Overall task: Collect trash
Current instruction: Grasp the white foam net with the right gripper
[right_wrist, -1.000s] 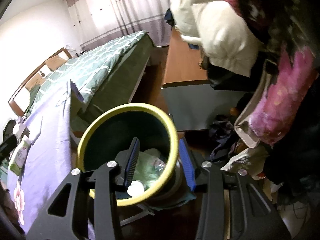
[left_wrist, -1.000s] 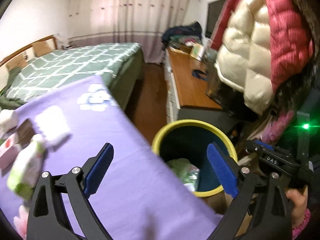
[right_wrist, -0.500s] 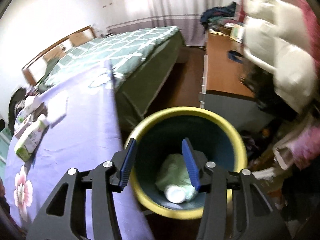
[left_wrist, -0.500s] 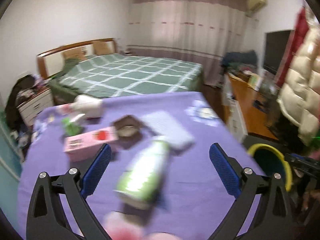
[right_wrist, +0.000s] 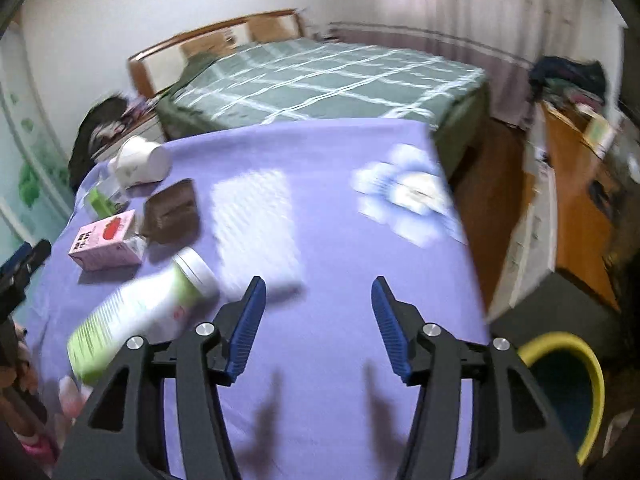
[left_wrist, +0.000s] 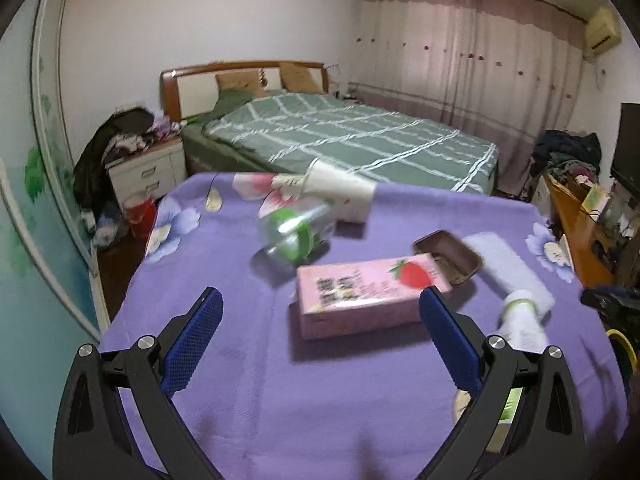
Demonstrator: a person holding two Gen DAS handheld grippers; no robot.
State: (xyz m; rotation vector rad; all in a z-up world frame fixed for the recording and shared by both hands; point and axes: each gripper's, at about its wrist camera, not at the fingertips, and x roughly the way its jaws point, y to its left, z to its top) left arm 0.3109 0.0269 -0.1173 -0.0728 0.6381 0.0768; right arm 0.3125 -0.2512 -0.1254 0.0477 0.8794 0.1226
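Both claws hover above the purple cloth-covered counter (left_wrist: pixel 280 380), each spread wide and holding nothing. The left claw (left_wrist: pixel 320 340) faces a pink strawberry-printed carton (left_wrist: pixel 360 300) lying flat just ahead of its fingertips. Beyond the carton lie a clear plastic bottle with a green label (left_wrist: pixel 294 232) on its side, a white paper cup (left_wrist: pixel 340 194) tipped over, a shallow brown tray (left_wrist: pixel 448 256) and a pale folded towel (left_wrist: pixel 508 264). The right claw (right_wrist: pixel 318 328) hangs over bare cloth near the counter's edge; a white bottle with a green label (right_wrist: pixel 144 316) lies on its side just left of its left finger. The yellow-rimmed dark bin (right_wrist: pixel 576 388) stands on the floor beside the counter, lower right in the right wrist view.
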